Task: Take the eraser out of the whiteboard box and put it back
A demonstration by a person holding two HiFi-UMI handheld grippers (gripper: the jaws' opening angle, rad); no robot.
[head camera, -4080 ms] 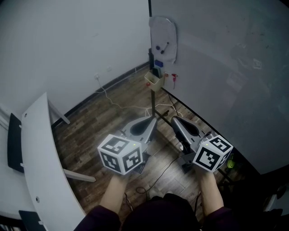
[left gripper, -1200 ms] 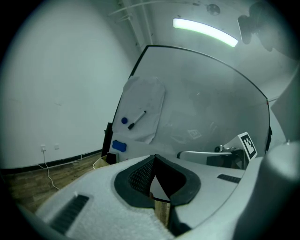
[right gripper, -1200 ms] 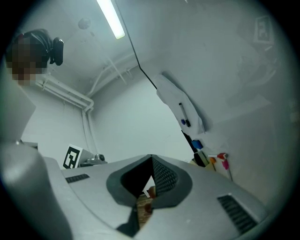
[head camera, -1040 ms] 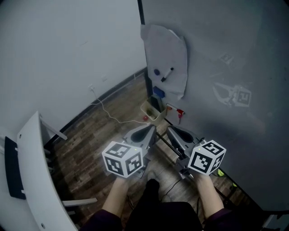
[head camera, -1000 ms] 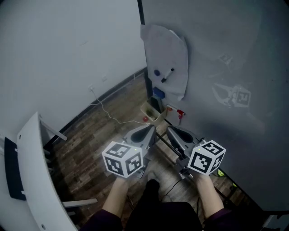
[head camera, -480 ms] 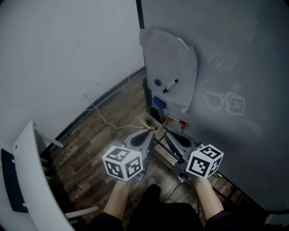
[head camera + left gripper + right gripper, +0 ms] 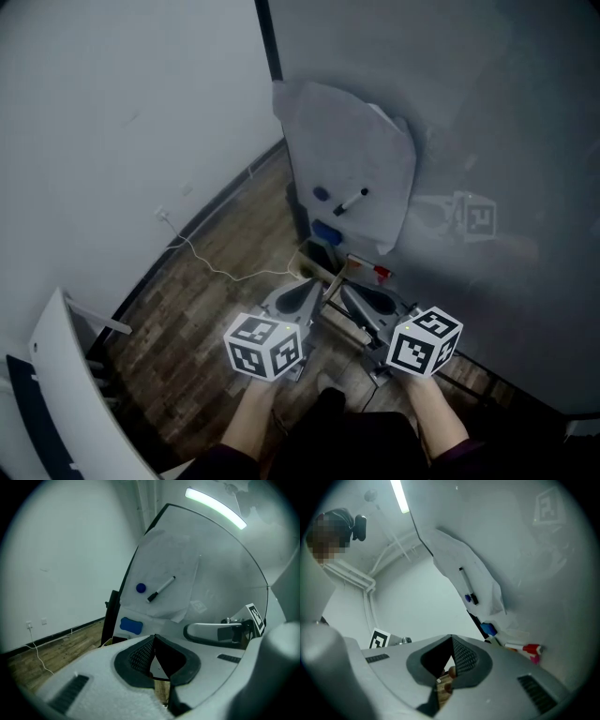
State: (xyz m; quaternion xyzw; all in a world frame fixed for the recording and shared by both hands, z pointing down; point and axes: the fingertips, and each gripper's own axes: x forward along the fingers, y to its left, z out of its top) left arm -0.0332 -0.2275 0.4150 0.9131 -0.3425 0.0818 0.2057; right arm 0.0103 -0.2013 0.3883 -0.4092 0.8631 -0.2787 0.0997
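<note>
grey left gripper [image 7: 317,286] and grey right gripper [image 7: 349,292] are held shut, empty, aimed toward the blue oblong eraser [image 7: 326,232] for pickup.

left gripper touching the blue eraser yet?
Apart. Left gripper view: the left gripper has shut, empty jaws, and the blue eraser sits well beyond their tips; head view shows the gap too.
</note>
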